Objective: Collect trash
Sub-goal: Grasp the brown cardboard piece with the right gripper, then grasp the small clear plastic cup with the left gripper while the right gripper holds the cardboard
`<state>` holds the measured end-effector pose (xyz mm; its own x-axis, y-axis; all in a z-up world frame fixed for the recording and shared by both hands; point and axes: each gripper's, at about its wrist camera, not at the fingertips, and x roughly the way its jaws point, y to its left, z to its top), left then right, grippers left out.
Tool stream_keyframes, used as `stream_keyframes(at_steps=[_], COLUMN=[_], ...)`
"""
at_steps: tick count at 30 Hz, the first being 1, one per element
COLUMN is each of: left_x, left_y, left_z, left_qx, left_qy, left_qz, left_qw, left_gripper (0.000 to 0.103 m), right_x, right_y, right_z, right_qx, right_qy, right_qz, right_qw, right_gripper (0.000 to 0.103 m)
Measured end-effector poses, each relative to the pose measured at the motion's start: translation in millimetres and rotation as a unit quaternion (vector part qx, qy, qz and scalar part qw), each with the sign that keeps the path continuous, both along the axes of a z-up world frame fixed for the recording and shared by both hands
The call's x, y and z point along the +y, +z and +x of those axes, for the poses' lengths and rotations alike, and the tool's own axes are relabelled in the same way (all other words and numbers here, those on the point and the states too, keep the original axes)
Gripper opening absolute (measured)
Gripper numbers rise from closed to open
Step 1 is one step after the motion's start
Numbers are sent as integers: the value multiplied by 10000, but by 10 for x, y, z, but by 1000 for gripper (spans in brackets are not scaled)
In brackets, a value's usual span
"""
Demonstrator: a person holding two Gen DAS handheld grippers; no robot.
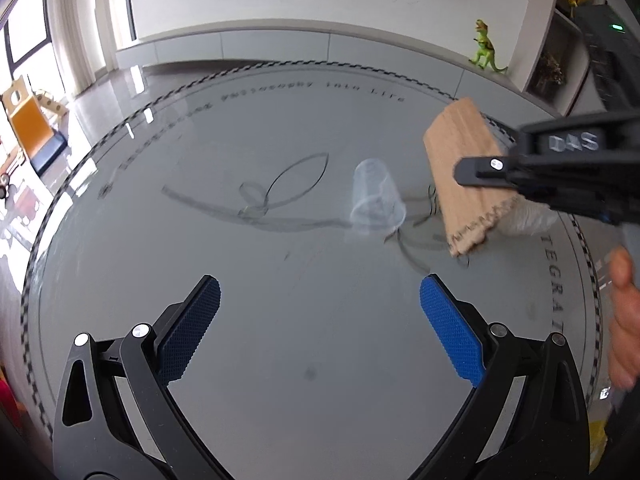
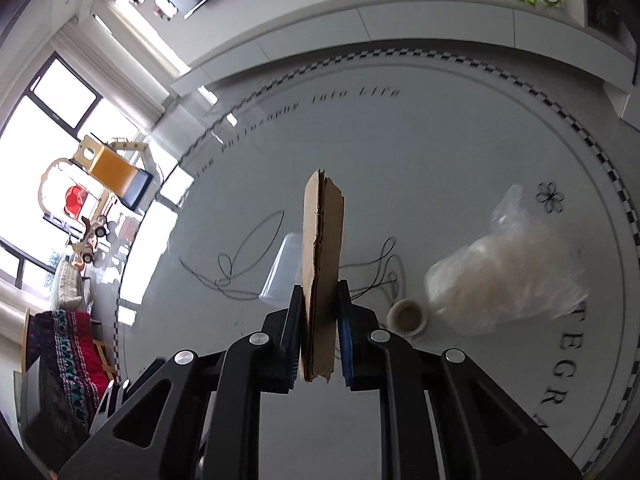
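My right gripper (image 2: 320,292) is shut on a torn piece of brown cardboard (image 2: 322,256), held edge-on above the round glass table (image 2: 460,140). The left wrist view shows the same cardboard (image 1: 460,172) lifted at the right, clamped by the right gripper (image 1: 480,170). A clear plastic cup (image 1: 376,200) lies on its side mid-table, partly hidden behind the cardboard in the right wrist view, where only the cup's (image 2: 282,276) left half shows. My left gripper (image 1: 320,296) hangs open over bare glass in front of the cup, holding nothing.
A crumpled clear plastic bag (image 2: 508,276) and a small roll of tape (image 2: 408,316) lie on the right part of the table. A person's hand (image 1: 622,320) is at the right edge. A green toy dinosaur (image 1: 486,48) stands on the far ledge.
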<state>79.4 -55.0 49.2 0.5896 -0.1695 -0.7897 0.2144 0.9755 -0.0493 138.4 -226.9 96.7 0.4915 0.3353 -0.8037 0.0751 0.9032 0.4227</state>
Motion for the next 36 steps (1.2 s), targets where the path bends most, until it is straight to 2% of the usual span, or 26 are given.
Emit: stream_keyframes(at_steps=[10, 15, 17, 19, 21, 29, 36], left_x=[-307, -435, -459, -487, -502, -388, -120], left_y=[-214, -266, -276, -291, -332, -302, -124], left_z=[346, 451, 496, 544, 591, 442, -38], left_qx=[133, 13, -41, -85, -6, -38, -119], left_qy=[-163, -202, -195, -241, -309, -421, -266], left_qz=[-88, -112, -169, -183, -149, -218, -275], left_qw=[9997, 9997, 9997, 9995, 9994, 9989, 9992], left_gripper=[97, 97, 91, 60, 42, 41, 41], right_x=[-244, -319, -312, -285, -223, -71, 133], right_y=[15, -8, -28, -36, -51, -6, 91], right_z=[60, 75, 88, 66, 80, 16, -253], right_qx=[-91, -104, -101, -94, -71, -107, -163], right_qy=[-289, -348, -367, -381, -381, -277, -122], right_qz=[-36, -84, -111, -138, -151, -209, -62], right_qw=[9995, 9993, 9992, 9991, 9991, 9993, 9998], right_gripper=[18, 18, 18, 18, 18, 18, 18])
